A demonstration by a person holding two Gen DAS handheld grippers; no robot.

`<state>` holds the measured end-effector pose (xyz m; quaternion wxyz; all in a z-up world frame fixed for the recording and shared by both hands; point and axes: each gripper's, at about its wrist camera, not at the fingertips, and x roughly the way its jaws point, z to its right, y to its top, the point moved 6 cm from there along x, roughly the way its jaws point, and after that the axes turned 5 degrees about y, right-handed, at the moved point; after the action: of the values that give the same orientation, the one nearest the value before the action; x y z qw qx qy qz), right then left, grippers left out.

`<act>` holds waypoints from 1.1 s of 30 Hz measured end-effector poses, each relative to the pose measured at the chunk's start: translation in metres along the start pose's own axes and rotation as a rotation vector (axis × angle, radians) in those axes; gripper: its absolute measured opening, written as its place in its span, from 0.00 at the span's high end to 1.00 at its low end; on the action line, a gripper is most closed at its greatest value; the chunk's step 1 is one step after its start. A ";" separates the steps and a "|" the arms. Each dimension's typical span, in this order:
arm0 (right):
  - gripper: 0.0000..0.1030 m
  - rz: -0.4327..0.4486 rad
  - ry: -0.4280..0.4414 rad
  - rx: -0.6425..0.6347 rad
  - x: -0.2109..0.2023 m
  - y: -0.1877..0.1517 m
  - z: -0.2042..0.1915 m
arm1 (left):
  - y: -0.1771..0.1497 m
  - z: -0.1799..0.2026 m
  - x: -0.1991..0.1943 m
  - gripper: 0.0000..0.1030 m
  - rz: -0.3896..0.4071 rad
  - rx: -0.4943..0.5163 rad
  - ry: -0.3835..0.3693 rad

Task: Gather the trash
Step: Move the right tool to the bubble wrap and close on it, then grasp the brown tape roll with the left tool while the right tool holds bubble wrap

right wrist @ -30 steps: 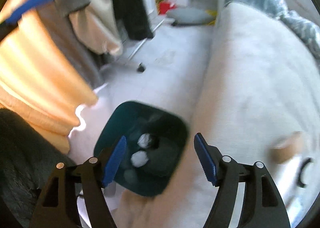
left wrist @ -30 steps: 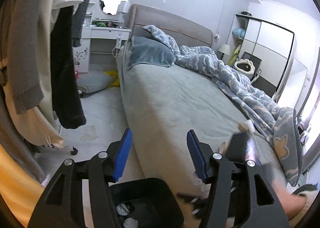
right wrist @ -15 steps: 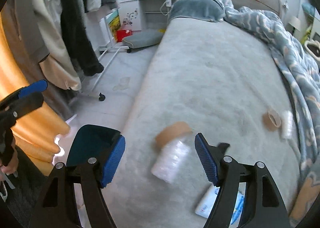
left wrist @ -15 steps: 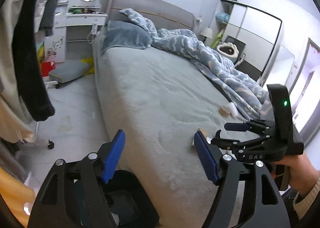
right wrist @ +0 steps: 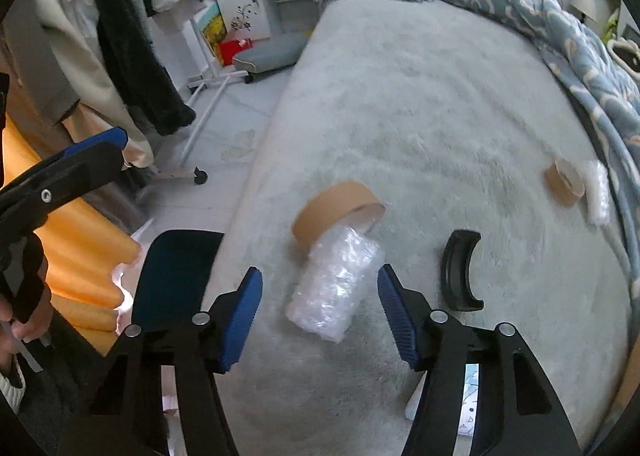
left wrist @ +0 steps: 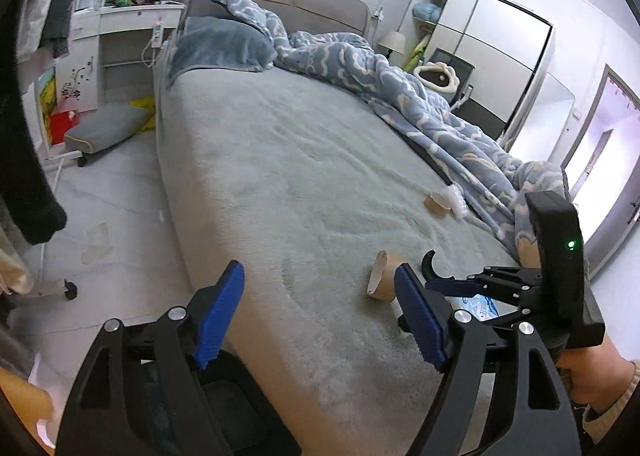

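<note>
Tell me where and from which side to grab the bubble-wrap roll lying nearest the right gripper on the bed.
Grip the bubble-wrap roll across its soft clear body, not the cardboard ring at its far end. It lies on its side on the bed, pointing away, so coming from above with one pad on each long flank probably suits. The right gripper already straddles it, jaws closing but apparently not yet touching.

A brown cardboard tape ring [right wrist: 336, 203] stuffed with a roll of clear bubble wrap [right wrist: 336, 288] lies on its side just ahead of the right gripper [right wrist: 320, 306], between its closing, not yet touching jaws. A black curved plastic piece [right wrist: 458, 272] lies right of that gripper. Farther right, a smaller cardboard ring [right wrist: 564, 181] touches a white wrap bundle [right wrist: 598, 191].
</note>
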<state>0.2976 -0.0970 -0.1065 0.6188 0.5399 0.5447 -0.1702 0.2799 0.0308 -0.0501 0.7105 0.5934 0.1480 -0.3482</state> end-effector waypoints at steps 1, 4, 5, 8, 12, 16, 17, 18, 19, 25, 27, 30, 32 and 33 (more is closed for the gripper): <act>0.43 -0.001 0.001 0.007 0.002 -0.001 0.003 | 0.001 0.002 0.003 0.23 0.001 0.008 -0.006; 0.48 0.000 0.013 0.014 0.003 -0.003 0.007 | -0.002 0.009 0.019 0.23 -0.012 0.031 -0.034; 0.52 -0.001 0.019 0.017 0.004 -0.003 0.009 | -0.003 0.011 0.024 0.23 -0.018 0.031 -0.051; 0.57 0.000 0.056 0.047 0.006 -0.004 0.012 | -0.005 0.020 0.036 0.22 -0.035 0.044 -0.090; 0.62 0.006 0.054 0.027 0.006 -0.002 0.009 | -0.008 0.036 0.057 0.22 -0.069 0.045 -0.136; 0.63 0.009 0.058 0.023 0.001 -0.002 0.011 | -0.012 0.049 0.072 0.22 -0.088 0.058 -0.153; 0.63 0.010 0.056 0.023 0.000 -0.001 0.011 | -0.014 0.052 0.076 0.22 -0.097 0.067 -0.152; 0.63 0.012 0.055 0.024 -0.004 -0.002 0.012 | -0.015 0.055 0.080 0.22 -0.104 0.076 -0.147; 0.63 0.010 0.052 0.023 -0.005 -0.002 0.012 | -0.016 0.057 0.083 0.22 -0.107 0.074 -0.150; 0.63 0.010 0.037 0.034 -0.014 -0.005 0.024 | -0.012 0.059 0.088 0.22 -0.092 0.033 -0.165; 0.63 0.018 0.029 0.039 -0.019 -0.006 0.029 | -0.009 0.058 0.088 0.23 -0.084 0.021 -0.163; 0.63 0.035 0.018 0.048 -0.027 -0.007 0.039 | -0.009 0.058 0.090 0.23 -0.086 0.012 -0.160; 0.63 0.047 0.008 0.056 -0.033 -0.007 0.046 | -0.009 0.060 0.092 0.23 -0.090 0.013 -0.158; 0.63 0.055 0.003 0.062 -0.036 -0.008 0.050 | -0.009 0.061 0.093 0.24 -0.091 0.015 -0.156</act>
<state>0.3032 -0.1560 -0.0878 0.6053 0.5738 0.5252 -0.1690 0.3280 -0.0574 -0.0995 0.6986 0.5626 0.1166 -0.4264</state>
